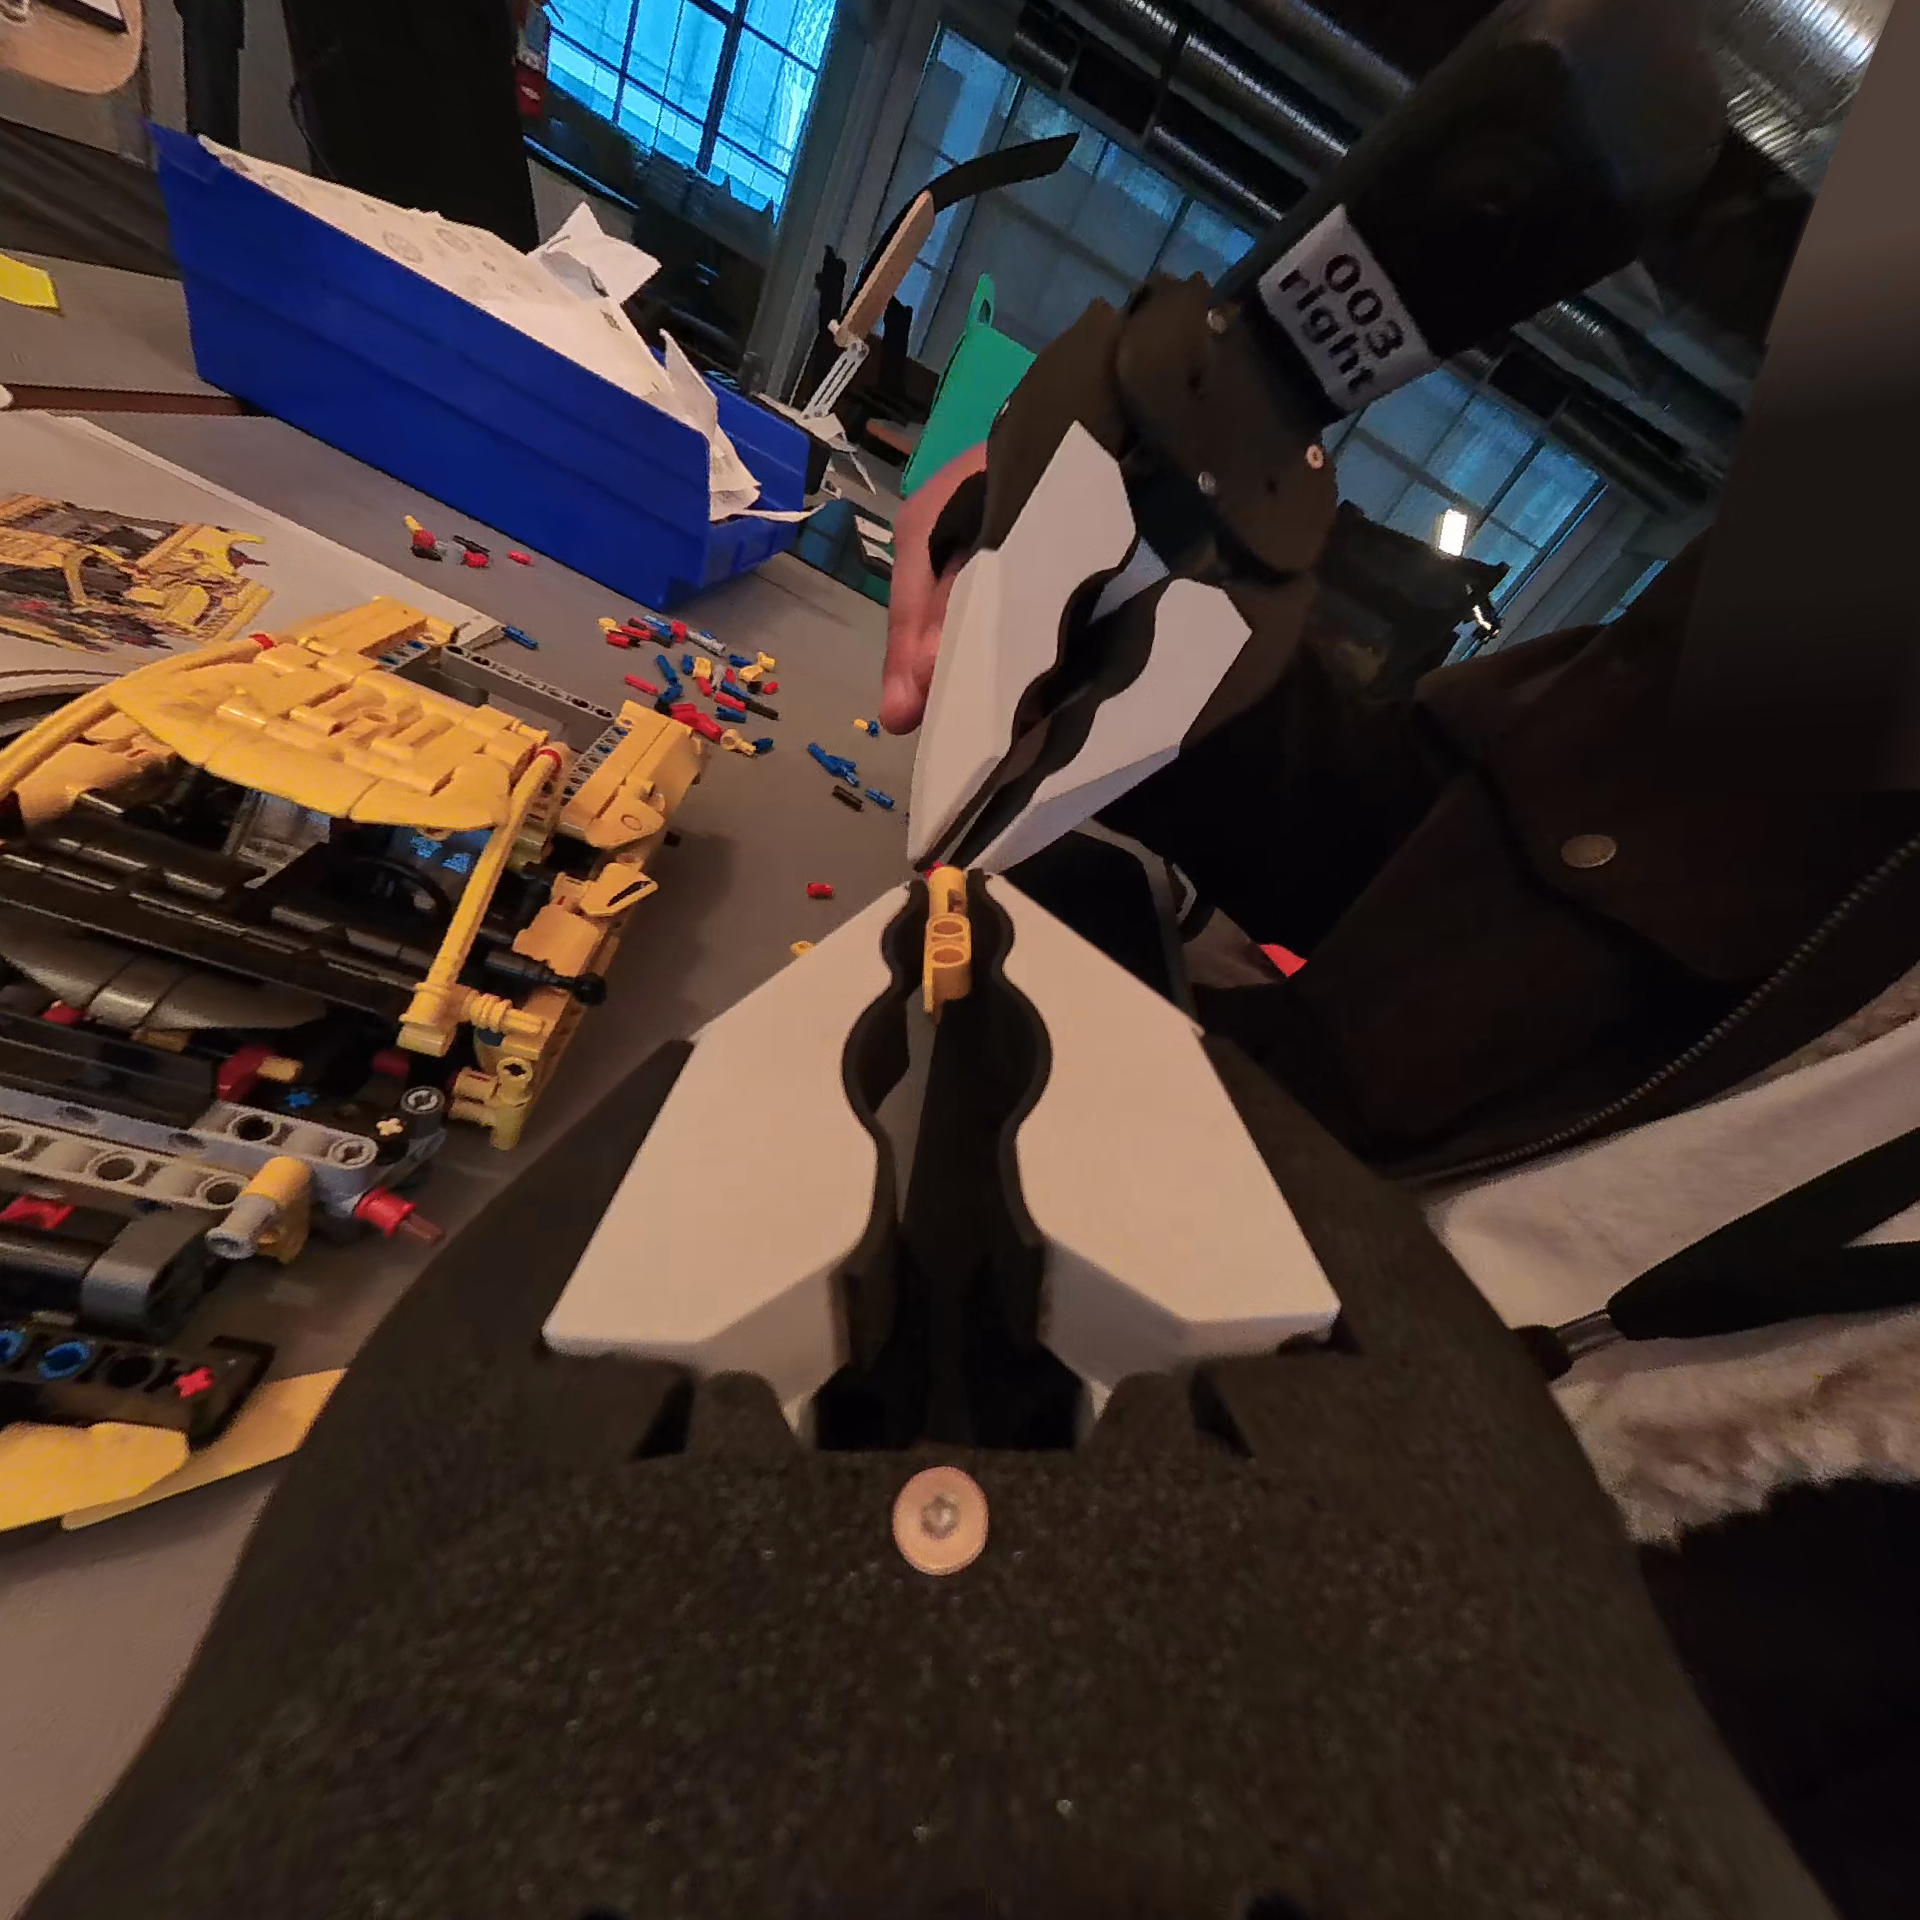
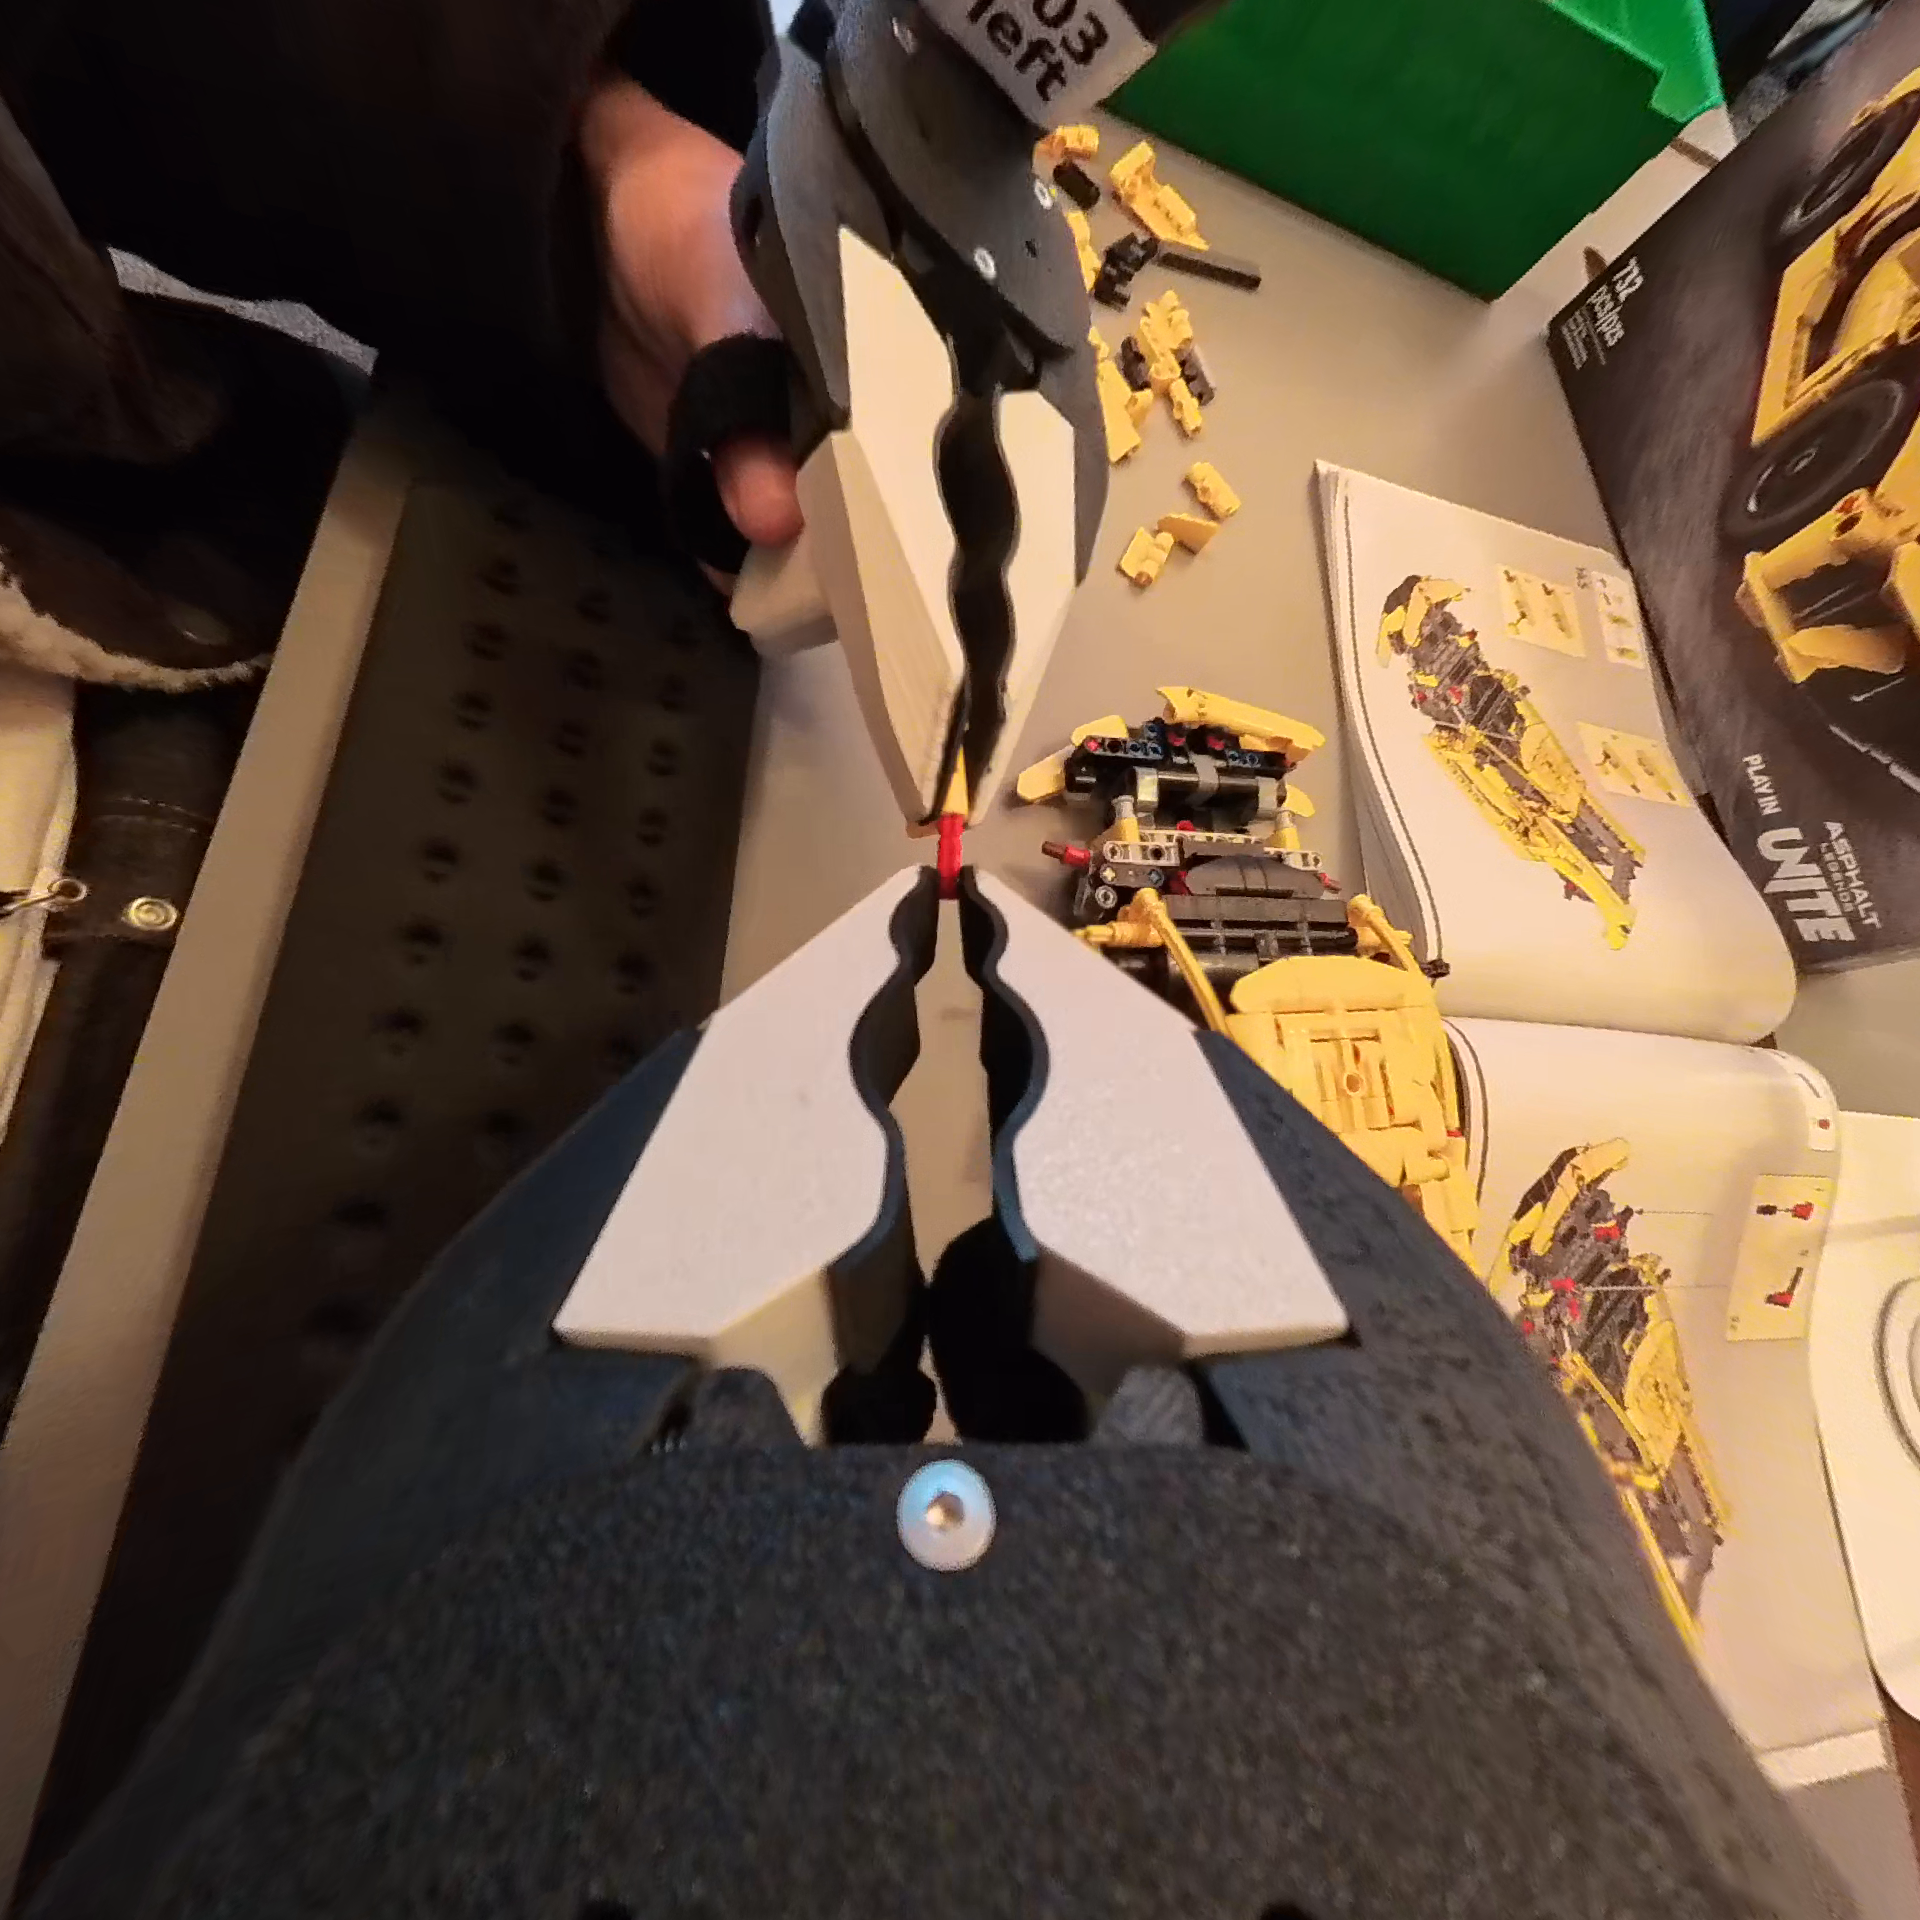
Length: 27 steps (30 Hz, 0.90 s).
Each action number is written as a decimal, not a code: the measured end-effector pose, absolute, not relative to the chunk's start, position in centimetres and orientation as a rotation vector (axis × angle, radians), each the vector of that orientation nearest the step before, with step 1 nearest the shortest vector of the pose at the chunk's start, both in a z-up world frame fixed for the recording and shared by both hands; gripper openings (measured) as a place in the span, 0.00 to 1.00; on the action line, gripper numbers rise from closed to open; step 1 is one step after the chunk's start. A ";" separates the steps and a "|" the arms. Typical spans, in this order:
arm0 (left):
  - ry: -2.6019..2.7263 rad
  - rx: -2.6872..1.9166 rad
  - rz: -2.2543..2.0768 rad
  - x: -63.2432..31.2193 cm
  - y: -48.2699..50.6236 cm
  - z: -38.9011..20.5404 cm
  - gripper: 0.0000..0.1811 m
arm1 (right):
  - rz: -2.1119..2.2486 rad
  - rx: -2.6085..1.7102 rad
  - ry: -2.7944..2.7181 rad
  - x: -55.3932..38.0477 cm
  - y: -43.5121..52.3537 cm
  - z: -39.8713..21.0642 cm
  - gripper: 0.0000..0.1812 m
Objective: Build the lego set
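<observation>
right wrist view: left gripper [image 2: 951,805] mostly hides its yellow piece [image 2: 961,798].

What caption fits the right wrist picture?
Right gripper pushes a red pin into the left gripper's yellow piece.

You get dim, warm indoor light on the table [image 1: 748,831], while the windows [image 1: 686,83] behind glow cold blue in your left wrist view. Both wide-angle pictures bend strongly at the edges. The loose yellow pieces [image 2: 1143,343] and the instruction booklet [image 2: 1558,1299] smear softly, and the near black body of each hand-held gripper looks grainy.
</observation>
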<state>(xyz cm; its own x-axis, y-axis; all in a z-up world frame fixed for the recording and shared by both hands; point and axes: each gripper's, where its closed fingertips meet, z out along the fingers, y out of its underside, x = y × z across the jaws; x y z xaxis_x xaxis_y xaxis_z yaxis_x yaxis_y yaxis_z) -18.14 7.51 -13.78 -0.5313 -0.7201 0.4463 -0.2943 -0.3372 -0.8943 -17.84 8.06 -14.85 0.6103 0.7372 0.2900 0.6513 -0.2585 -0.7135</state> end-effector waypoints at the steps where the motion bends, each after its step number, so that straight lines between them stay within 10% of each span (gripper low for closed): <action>1: 1.589 -1.317 -1.923 -18.1 7.5 -13.9 0.04 | 0.120 -1.995 -1.100 -17.8 8.0 -14.9 0.01; 27: 1.933 -1.416 -1.510 -17.1 5.7 -19.2 0.04 | 0.094 -2.170 -1.214 -17.1 6.4 -20.2 0.01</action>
